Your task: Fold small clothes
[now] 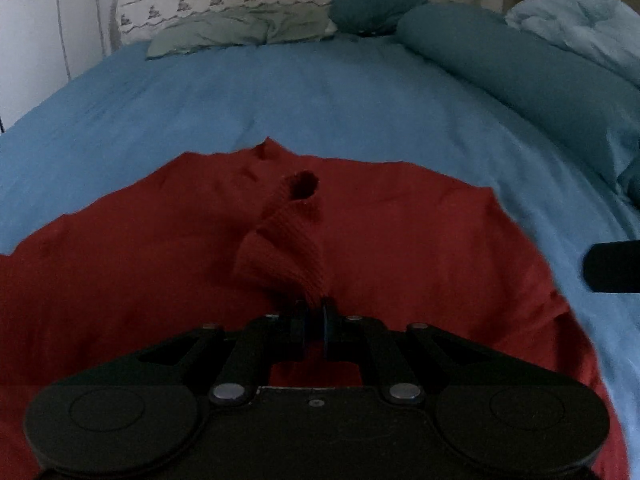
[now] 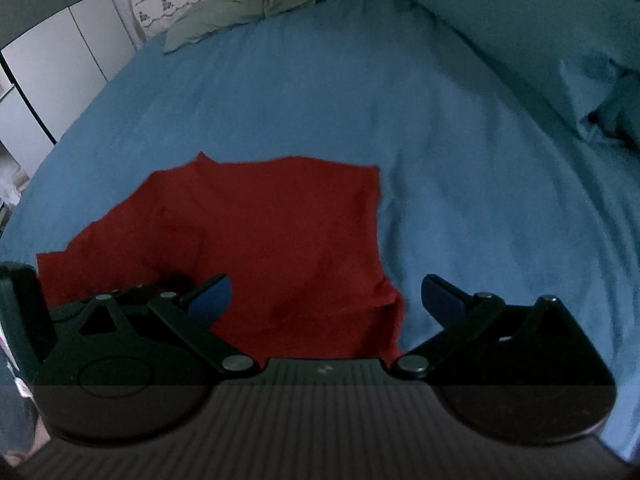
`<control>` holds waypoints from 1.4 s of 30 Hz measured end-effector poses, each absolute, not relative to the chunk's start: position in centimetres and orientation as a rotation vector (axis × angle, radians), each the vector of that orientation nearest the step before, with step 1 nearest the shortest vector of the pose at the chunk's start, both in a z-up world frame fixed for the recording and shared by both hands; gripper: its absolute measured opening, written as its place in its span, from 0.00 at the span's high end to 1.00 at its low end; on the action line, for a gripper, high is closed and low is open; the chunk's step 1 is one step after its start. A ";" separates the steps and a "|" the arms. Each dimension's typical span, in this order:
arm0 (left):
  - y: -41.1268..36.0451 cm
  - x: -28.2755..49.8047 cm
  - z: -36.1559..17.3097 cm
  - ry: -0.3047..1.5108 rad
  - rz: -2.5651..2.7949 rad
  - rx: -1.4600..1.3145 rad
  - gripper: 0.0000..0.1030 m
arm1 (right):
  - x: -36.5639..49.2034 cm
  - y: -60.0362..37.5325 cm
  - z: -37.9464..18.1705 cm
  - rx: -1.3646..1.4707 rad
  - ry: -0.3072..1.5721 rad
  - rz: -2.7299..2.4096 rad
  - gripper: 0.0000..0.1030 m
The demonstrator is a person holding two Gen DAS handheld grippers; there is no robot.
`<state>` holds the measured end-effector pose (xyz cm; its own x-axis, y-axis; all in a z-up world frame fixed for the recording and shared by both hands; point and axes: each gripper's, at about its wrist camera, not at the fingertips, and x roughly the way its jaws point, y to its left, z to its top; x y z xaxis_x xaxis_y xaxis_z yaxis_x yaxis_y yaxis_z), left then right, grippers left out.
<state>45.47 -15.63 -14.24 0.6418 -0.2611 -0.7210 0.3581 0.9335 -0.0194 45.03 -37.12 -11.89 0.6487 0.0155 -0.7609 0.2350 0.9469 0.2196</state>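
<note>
My left claw (image 1: 315, 309) is nearly closed, pinching a cuff (image 1: 294, 236) of the red sweater (image 1: 120, 264); my right claw (image 2: 326, 296) gapes wide above it, gripping nothing.

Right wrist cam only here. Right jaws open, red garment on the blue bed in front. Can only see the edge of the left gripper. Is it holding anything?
Observer: Yes. In the left wrist view, the left gripper is pinched shut on the end of a ribbed red sleeve.
Operator: Sleeve flat or lifted?
Observer: Lifted. It stands bunched up off the red garment, and its cuff gapes open above the garment's middle.
</note>
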 end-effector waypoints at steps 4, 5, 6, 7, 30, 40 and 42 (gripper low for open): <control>-13.3 45.0 -12.9 0.795 -0.370 0.130 0.32 | 45.2 -37.4 -12.0 0.361 0.844 -0.093 0.00; -12.7 44.6 -12.4 0.786 -0.352 0.142 0.31 | 45.5 -37.2 -11.9 0.369 0.843 -0.080 0.00; -11.9 44.1 -12.0 0.785 -0.340 0.149 0.31 | 45.9 -37.0 -11.8 0.372 0.842 -0.066 0.00; -11.0 44.2 -11.5 0.790 -0.322 0.154 0.29 | 46.4 -36.4 -11.7 0.371 0.845 -0.048 0.00; 8.3 43.6 -15.5 0.889 0.100 0.209 0.28 | 52.1 -24.9 -16.0 -0.002 0.844 -0.042 0.75; 9.0 46.9 -15.6 0.918 0.077 0.169 0.27 | 50.6 -31.4 -12.5 -0.009 0.754 -0.264 0.76; 9.1 46.6 -15.5 0.924 0.072 0.164 0.27 | 49.8 -32.3 -15.3 -0.030 0.817 -0.295 0.76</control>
<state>46.55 9.08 -15.46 0.6009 0.1325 -0.7883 0.0086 0.9850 0.1721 49.76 -32.34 -15.30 0.6457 -0.2709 -0.7139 0.2477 0.9587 -0.1398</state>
